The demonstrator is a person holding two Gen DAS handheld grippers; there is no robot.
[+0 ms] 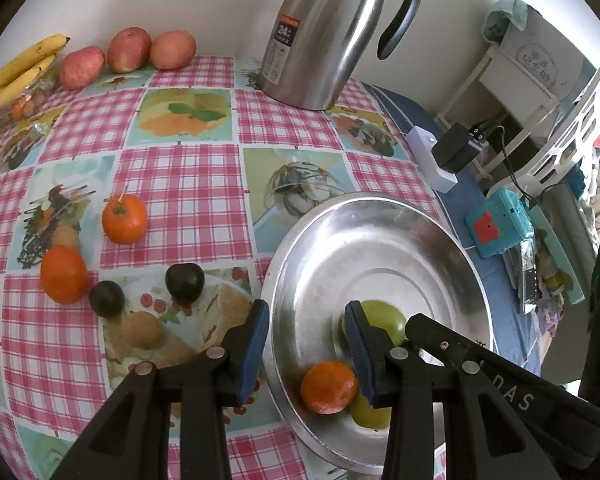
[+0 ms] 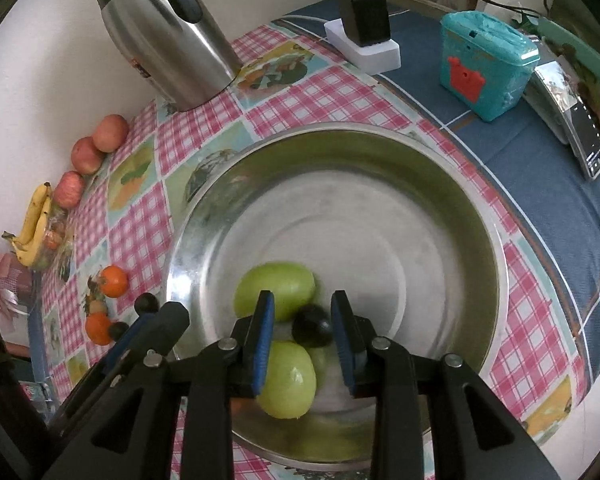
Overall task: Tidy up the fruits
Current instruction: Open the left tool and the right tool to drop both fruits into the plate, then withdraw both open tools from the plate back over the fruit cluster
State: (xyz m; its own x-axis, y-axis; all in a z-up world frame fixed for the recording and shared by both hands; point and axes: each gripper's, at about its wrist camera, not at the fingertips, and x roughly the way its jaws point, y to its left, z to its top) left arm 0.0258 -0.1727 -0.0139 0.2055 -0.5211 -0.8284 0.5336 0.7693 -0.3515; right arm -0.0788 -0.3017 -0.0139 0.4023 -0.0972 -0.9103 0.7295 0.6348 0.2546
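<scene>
Checked tablecloth (image 1: pixel 188 184) under basin (image 1: pixel 300 264), fruit (image 1: pixel 124 219)

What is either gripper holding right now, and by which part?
Nothing. The right gripper straddles the dark plum lying in the steel bowl, with a gap at one side; the left gripper hangs open and empty.

A metal basin (image 2: pixel 380 140) sits on the table (image 1: pixel 180 184), holding pears (image 2: pixel 276 288) and a plum (image 2: pixel 310 326) (touching). Loose fruit (image 1: pixel 124 218) lies left; a kettle (image 1: pixel 324 36) stands behind.
</scene>
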